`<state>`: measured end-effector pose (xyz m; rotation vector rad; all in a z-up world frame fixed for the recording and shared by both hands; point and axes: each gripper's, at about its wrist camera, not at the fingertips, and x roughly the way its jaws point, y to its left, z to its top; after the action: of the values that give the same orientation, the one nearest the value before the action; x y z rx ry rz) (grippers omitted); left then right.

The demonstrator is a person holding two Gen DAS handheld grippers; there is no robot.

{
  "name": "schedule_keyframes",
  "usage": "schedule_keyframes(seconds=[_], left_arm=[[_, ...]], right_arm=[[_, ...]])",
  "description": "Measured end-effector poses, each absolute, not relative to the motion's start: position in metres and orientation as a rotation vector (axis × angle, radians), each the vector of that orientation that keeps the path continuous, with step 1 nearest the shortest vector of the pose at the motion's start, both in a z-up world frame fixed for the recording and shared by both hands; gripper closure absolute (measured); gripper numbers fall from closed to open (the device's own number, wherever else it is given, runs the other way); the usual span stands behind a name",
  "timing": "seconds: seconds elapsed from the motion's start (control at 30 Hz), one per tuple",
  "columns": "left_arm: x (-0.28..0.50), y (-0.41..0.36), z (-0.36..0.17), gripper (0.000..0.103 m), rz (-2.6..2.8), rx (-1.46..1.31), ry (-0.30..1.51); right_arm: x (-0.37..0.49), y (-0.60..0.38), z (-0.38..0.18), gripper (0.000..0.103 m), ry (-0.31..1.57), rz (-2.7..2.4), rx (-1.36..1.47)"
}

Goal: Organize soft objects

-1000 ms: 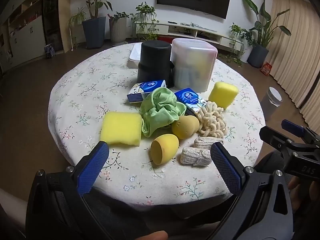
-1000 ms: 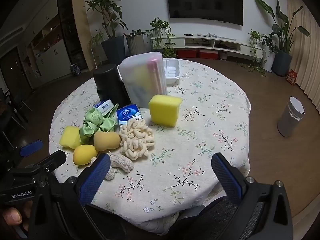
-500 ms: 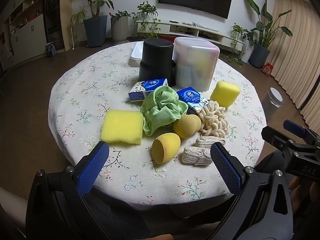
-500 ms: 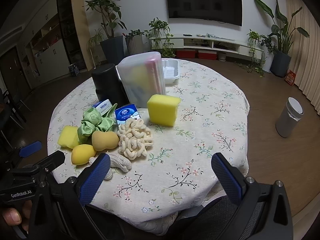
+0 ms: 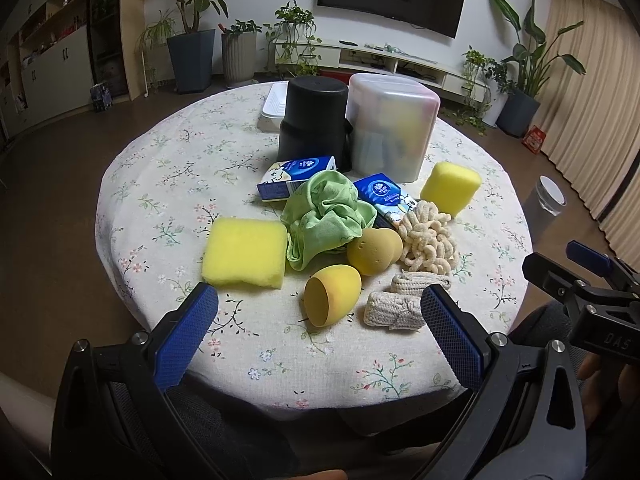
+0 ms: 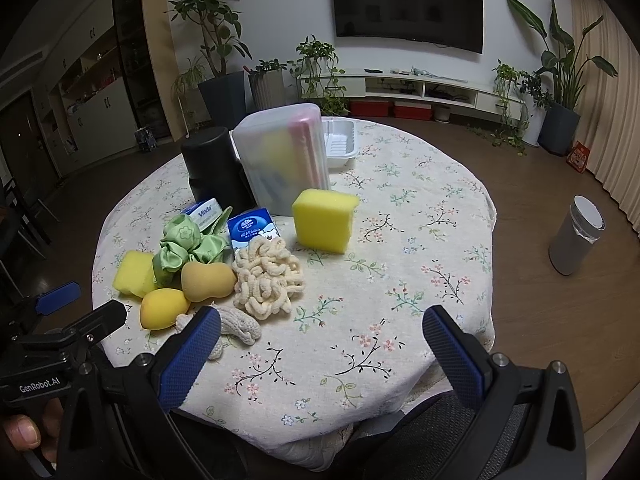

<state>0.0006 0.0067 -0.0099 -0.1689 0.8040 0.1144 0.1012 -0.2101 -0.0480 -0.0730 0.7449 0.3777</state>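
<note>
— The tablecloth point(image 5: 168, 168)?
— Cream with small floral sprigs (pink, green, dark stems).
— And beside the green scrunchie point(image 5: 324, 216)?
— Bright yellow sponge point(image 5: 245, 257) to its left — mustard beauty blenders point(image 5: 374, 251), cream knit pieces point(image 5: 394, 311) in front, blue-and-white tissue packs point(image 5: 296, 178) behind.

Dim, even indoor light — soft shadows, sharp centre, heavy fisheye bending and dark vignetted corners

Your left gripper point(image 5: 316, 312) has eased slightly toward the egg-shaped yellow sponge point(image 5: 332, 301) ahead between its spread fingers.
</note>
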Motion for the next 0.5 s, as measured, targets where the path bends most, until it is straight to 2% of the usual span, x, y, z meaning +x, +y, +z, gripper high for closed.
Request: schedule_keyframes(seconds=[0.5], left_arm=[[0.0006, 0.0064, -0.0105, 0.000, 0.113, -0.172, 0.806]], right_arm=[[0.1015, -0.2099, -0.0481, 0.000, 0.744, 0.377, -0.075]])
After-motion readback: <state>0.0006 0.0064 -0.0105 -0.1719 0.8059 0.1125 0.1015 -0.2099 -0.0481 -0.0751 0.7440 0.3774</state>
